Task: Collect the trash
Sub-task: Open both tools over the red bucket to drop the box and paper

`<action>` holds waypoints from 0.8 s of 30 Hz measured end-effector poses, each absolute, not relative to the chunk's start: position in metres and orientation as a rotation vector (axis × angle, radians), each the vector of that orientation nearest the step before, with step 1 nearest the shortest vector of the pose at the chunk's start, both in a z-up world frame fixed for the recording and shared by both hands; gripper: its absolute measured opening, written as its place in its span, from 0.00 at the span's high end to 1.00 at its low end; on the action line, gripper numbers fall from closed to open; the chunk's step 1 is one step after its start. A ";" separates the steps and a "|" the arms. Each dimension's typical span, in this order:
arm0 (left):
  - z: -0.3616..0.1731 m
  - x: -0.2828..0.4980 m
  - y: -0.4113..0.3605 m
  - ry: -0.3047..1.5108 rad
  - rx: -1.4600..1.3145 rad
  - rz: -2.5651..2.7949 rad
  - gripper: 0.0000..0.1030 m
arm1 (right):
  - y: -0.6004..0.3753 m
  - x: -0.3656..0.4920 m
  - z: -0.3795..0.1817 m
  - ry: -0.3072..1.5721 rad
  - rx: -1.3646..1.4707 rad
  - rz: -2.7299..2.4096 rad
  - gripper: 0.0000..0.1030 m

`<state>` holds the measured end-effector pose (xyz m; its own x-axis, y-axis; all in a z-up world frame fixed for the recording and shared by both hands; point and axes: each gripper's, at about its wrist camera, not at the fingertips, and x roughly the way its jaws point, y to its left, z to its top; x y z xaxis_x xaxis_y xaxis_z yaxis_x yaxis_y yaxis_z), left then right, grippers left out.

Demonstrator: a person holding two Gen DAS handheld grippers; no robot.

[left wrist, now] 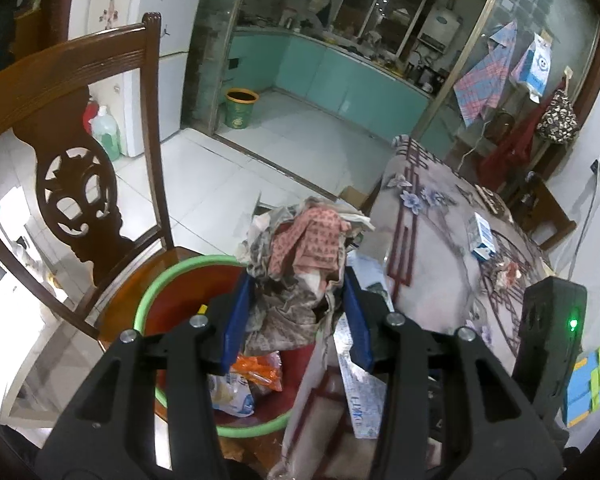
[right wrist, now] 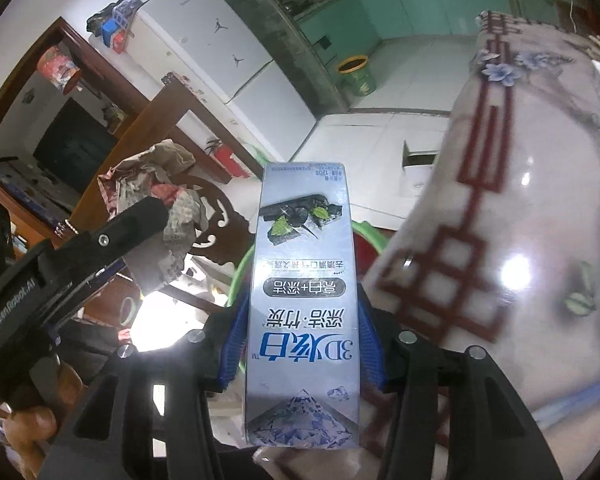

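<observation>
My left gripper (left wrist: 296, 280) is shut on a crumpled wad of printed paper (left wrist: 300, 256), held above a red basin with a green rim (left wrist: 148, 300) that stands on a chair seat. An orange wrapper (left wrist: 260, 372) and a white-blue packet (left wrist: 236, 396) lie in the basin. My right gripper (right wrist: 302, 304) grips a long silver toothpaste box (right wrist: 304, 248) between its blue pads, beside the table edge and over the basin's green rim (right wrist: 238, 276). In the left wrist view the toothpaste box (left wrist: 360, 392) shows just below the wad. In the right wrist view the left gripper's black finger and its paper wad (right wrist: 156, 176) are at the left.
A dark wooden chair (left wrist: 80, 92) carries the basin. The table with a flowered cloth (left wrist: 440, 260) fills the right and holds a blue-white carton (left wrist: 482, 240) and a crumpled scrap (left wrist: 506, 274). A green waste bin (left wrist: 241, 107) stands on the kitchen floor beyond.
</observation>
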<state>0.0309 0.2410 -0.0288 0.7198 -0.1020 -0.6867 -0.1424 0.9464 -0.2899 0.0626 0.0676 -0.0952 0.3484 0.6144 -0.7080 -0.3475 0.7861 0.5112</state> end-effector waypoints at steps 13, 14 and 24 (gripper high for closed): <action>-0.039 0.035 0.240 0.825 -0.353 0.058 0.35 | -0.039 0.061 -0.100 0.990 0.363 0.413 0.32; -0.039 0.035 0.240 0.823 -0.358 0.061 0.34 | -0.054 0.062 -0.100 0.984 0.367 0.378 0.32; -0.035 0.033 0.239 0.795 -0.355 0.109 0.21 | -0.210 0.108 -0.089 0.826 0.380 -0.094 0.21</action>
